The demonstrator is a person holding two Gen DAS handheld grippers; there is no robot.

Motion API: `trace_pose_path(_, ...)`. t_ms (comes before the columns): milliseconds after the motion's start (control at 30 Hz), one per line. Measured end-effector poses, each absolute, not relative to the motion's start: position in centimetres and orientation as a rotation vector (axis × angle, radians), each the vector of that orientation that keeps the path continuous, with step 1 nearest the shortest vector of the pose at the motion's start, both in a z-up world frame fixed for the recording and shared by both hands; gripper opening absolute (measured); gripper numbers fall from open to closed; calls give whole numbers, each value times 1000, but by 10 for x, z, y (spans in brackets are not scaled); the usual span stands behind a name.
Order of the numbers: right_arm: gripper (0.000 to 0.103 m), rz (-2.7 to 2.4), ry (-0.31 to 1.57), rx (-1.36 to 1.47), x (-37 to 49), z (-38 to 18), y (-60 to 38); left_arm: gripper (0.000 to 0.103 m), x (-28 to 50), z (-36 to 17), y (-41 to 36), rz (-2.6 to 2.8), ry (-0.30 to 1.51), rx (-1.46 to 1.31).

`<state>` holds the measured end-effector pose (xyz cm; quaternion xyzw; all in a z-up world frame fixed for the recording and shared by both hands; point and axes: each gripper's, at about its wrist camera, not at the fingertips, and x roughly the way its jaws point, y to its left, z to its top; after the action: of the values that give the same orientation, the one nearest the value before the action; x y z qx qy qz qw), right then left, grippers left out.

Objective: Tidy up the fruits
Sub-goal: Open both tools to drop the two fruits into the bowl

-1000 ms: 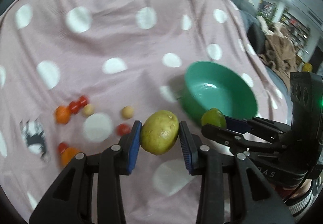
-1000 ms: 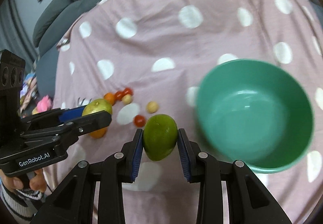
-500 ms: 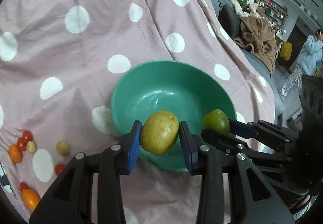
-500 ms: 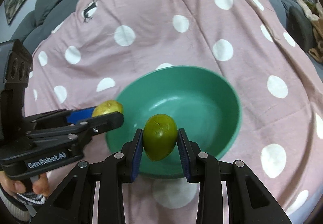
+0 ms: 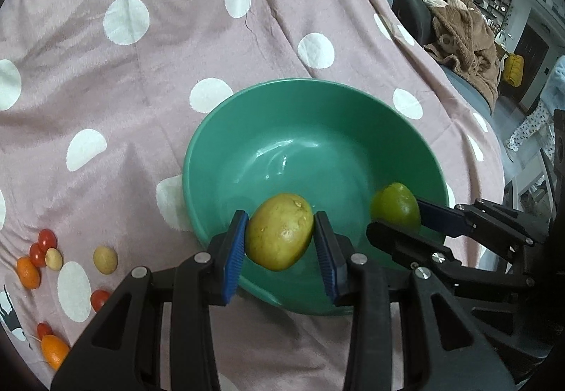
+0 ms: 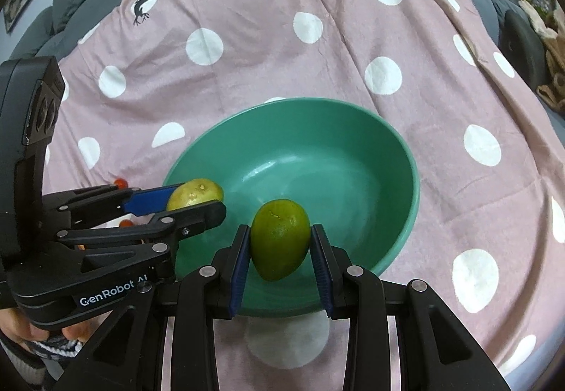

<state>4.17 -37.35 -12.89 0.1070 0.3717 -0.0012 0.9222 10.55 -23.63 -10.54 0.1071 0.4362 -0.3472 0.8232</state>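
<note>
A yellow-green fruit [image 5: 279, 231], egg-shaped and about the look of a smooth-skinned lemon or small potato, sits pinched across its middle between the blue-padded jaws of the left gripper [image 5: 279, 251]. It hangs at the lower centre of the left wrist view, over the near inner wall of a green bowl [image 5: 353, 101]. A second, darker green fruit [image 6: 280, 238], like a lime, is pinched the same way by the right gripper [image 6: 280, 258], at the lower centre of the right wrist view, also above the bowl's near side. The two fruits are near each other but apart.

Both fruits look firm, rounded and fairly light, with smooth skin that could slide in a loose grip. The hold across the widest part looks secure. Judging by the hard, glossy bowl, a fruit let go from a height could bounce or roll, so a low release seems wise.

The bowl appears empty inside and rests on a pink cloth with white spots [image 5: 141, 73], which covers what seems to be a sofa or bed. At the lower left of the left wrist view, small fruits [image 5: 46, 250] lie scattered on the cloth: red cherry tomatoes, small orange ones and two pale round ones, well apart from the bowl.
</note>
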Motion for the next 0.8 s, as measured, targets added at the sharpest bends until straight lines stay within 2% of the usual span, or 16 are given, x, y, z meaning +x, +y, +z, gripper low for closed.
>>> trace_pose_path(167,35,-21,766,212,41,-127,-373,42,102,-103,-234,-729,914,239)
trace_pose_path(233,35,-32,760,207,39,-124,-372,52,102,-100,-229,-720,908,222)
trace_pose_path(433,37,-48,736,188,29,-112,-366,72,90,-88,-204,-696,892,163)
trace_pose_path(567,39,-13,733,165,19,-108,-354,77,73,-85,-174,-660,897,126)
trace_pose_path(633,42,19,736,161,13,-107,-347,85,62,-87,-154,-629,905,114)
trace_pose_path(800,44,144,759,186,1,-112,-329,87,37,-102,-83,-481,936,88)
